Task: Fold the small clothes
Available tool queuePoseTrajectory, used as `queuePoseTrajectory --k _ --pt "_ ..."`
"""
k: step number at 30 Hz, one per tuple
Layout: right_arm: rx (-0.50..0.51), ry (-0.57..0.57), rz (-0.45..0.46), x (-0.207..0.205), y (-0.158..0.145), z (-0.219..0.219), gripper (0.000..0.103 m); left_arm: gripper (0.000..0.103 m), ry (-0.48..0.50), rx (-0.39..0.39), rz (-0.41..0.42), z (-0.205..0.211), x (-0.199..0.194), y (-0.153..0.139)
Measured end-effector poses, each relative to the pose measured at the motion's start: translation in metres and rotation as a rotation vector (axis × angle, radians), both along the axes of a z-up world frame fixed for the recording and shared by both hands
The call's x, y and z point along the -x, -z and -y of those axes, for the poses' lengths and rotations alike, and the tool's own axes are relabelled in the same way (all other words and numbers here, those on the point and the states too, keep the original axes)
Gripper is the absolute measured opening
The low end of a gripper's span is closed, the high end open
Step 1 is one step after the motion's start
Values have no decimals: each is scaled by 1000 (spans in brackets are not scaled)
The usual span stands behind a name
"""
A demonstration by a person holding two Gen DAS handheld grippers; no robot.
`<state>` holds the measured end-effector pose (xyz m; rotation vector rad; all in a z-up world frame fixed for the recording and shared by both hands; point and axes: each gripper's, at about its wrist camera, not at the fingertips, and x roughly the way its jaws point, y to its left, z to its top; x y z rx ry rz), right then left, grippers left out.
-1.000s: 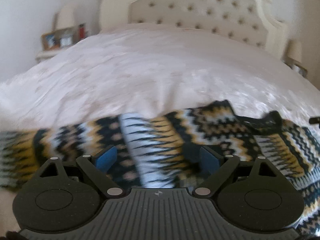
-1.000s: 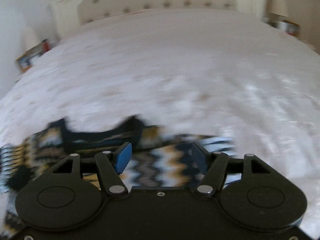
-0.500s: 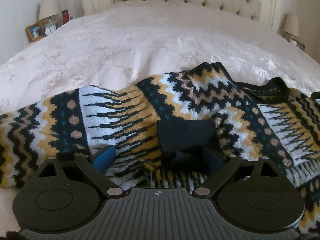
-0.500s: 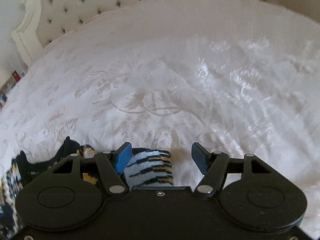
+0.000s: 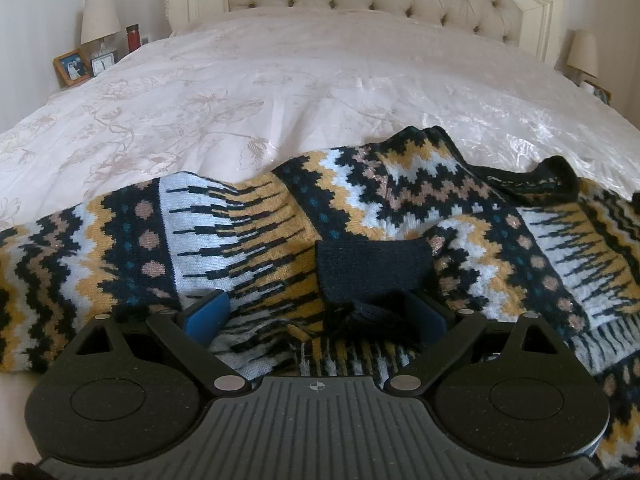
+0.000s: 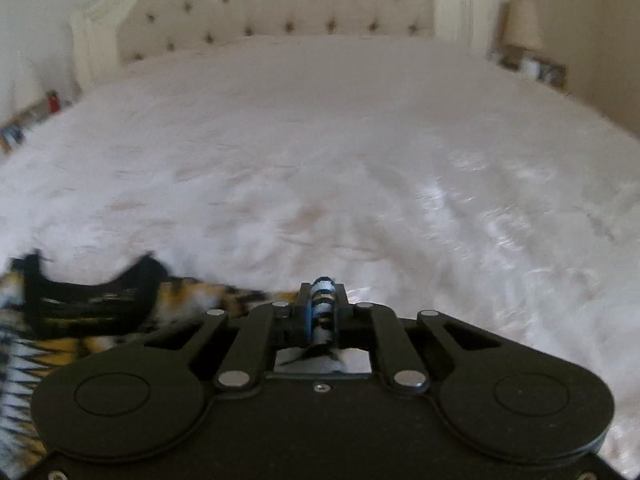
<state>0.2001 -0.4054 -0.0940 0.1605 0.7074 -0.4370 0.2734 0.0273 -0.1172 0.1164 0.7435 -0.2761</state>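
A patterned knit sweater (image 5: 360, 216) lies spread across the near part of a bed (image 5: 300, 80) covered with a pale embroidered spread. Its bands are navy, mustard, white and tan. One sleeve is folded in over the body, and its dark cuff (image 5: 374, 270) rests near the middle. The dark neckline (image 5: 532, 184) lies to the right.

The left hand-held gripper (image 5: 316, 316) sits low over the sweater with its jaws spread wide, released. The blue pads (image 5: 208, 314) stand either side of the cuff's near edge and press on nothing.

The right hand-held gripper (image 6: 322, 308) is clenched. Its jaws have just been closing, and a bunched strip of the sweater's striped knit is pinched between them. In that blurred view the rest of the sweater (image 6: 92, 308) trails to the left, with bare bedspread to the right.

A tufted headboard (image 5: 372, 0) stands at the far end. A lamp (image 5: 100, 24), a red bottle (image 5: 133, 36) and a framed photo (image 5: 73, 67) sit far left, and a second lamp (image 5: 582, 54) far right.
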Motion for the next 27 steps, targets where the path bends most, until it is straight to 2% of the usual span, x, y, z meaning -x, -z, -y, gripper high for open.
queuePoseTrajectory --k 3,5,6,8,9,11,14,17,19,22,27 --pt "-11 21 -88 -11 17 6 14 96 1 3 0 0 0 0" --pt "-33 39 -74 -10 21 8 26 96 1 10 0 -1 0 0" --pt "-37 58 -54 -7 19 8 36 96 1 14 0 -2 0 0" --pt "-40 108 6 2 11 11 94 96 1 20 2 -3 0 0" --pt "-36 115 47 7 7 11 100 96 3 26 2 -4 0 -1" --pt "-20 105 95 17 -6 6 99 96 7 38 0 -6 1 -3" --pt "-31 58 125 29 -21 -6 102 96 23 62 -1 -13 5 -8" --pt "-73 -17 118 41 -31 -25 102 96 15 108 -1 -28 13 -17" --pt "-91 -60 102 47 -32 -40 102 96 -19 127 23 -41 22 -25" --pt "-121 -126 92 58 -33 -66 102 97 -71 115 51 -64 32 -39" --pt "-149 -199 95 69 -27 -112 102 102 -196 130 51 -109 37 -54"
